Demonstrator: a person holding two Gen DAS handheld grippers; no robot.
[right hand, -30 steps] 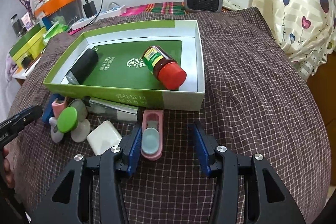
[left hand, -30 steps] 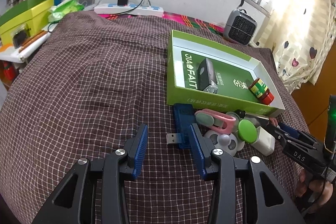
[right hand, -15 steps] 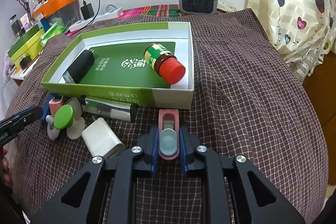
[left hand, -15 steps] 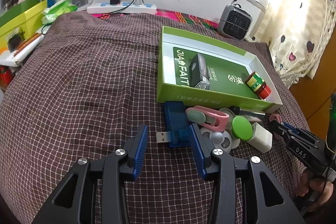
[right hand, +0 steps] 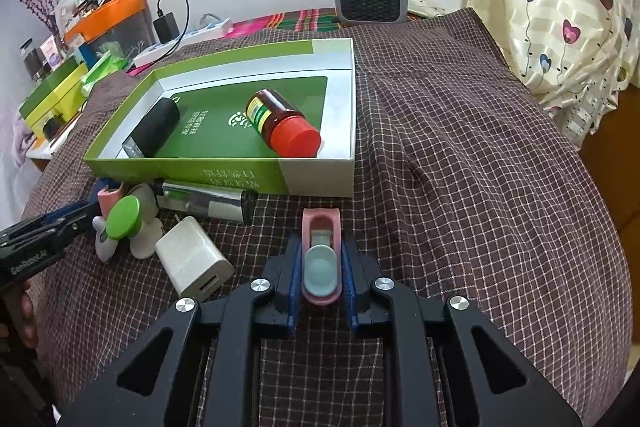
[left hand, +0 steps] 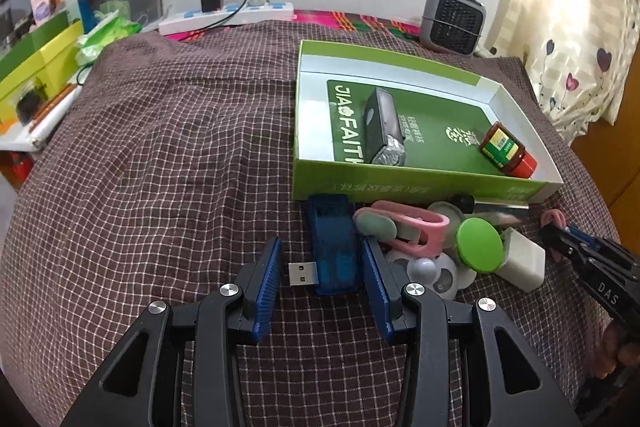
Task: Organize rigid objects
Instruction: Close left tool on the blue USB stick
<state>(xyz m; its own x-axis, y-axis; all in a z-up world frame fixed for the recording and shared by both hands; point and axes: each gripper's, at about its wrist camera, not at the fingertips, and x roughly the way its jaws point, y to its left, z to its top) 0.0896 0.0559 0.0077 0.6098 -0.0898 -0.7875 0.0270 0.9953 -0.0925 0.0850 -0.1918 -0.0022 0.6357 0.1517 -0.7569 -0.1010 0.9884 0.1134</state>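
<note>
Left wrist view, from left edge to right: checked brown cloth (left hand: 160, 155) spread over the worktop, then the left gripper (left hand: 320, 269) low at centre, fingers (left hand: 269, 279) held wide apart, gripping nothing. Between those fingers, a blue USB reader (left hand: 334, 247) flat on the cloth, metal plug toward the left finger, body just beside the right finger; contact cannot be told from this angle. Right of it, a close heap: pink clip (left hand: 404, 231), green round lid (left hand: 479, 247), white charger (left hand: 522, 259). Behind the heap, a green box (left hand: 400, 187), open-topped, with a black device (left hand: 384, 133) lying in its left half and a red-capped bottle (left hand: 506, 149) on its side at the right end. At far right, the right gripper (left hand: 560, 233) seen side-on.

Right wrist view, left to right: left gripper's dark tip at the left edge, near the same heap of green lid, pink clip and white charger (right hand: 194, 257); silver tube (right hand: 206, 201) lying along the box's (right hand: 224, 173) front wall. At centre, right gripper (right hand: 321, 267), fingers (right hand: 294, 275) closed tight on a pink nail clipper case (right hand: 321, 255), grey-blue inset facing up, its far end poking forward toward the box's near right corner, apart from it. Rightward, only checked cloth and a heart-print curtain (right hand: 560, 7)
</note>
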